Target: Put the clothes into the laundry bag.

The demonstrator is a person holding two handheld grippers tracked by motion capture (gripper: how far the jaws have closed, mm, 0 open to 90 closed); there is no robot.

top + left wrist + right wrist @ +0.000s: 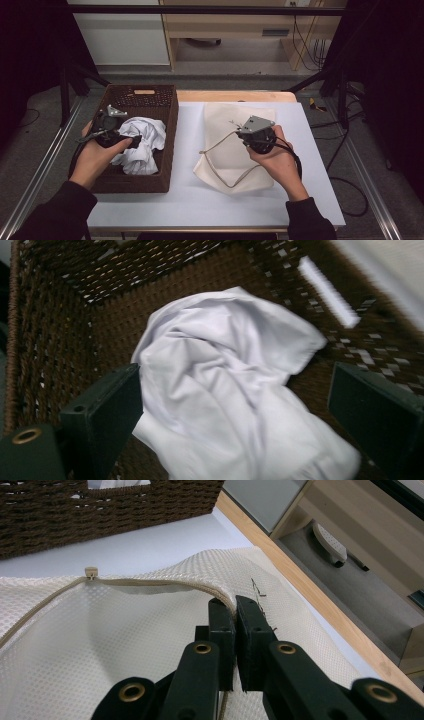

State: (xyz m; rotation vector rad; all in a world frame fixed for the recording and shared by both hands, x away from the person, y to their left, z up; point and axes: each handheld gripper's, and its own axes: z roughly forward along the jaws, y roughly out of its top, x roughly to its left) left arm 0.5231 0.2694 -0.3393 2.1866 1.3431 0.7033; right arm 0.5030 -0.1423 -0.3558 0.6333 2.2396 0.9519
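My right gripper (pixel 235 611) pinches the mesh bag's (pixel 125 630) zipper edge beside the basket (pixel 167 145). My left gripper (pixel 235 405), spread, hovers over the white garment (pixel 225 390) inside the basket; bagging is not yet done.

Around our left gripper (pixel 131 141) the dark brown woven wicker basket (pixel 172 131) walls us in on all sides; below its wide-apart jaws lies the crumpled white cloth (pixel 230 385). Left of our right gripper (pixel 235 611), bare white tabletop (pixel 145 547) lies open up to the basket wall.
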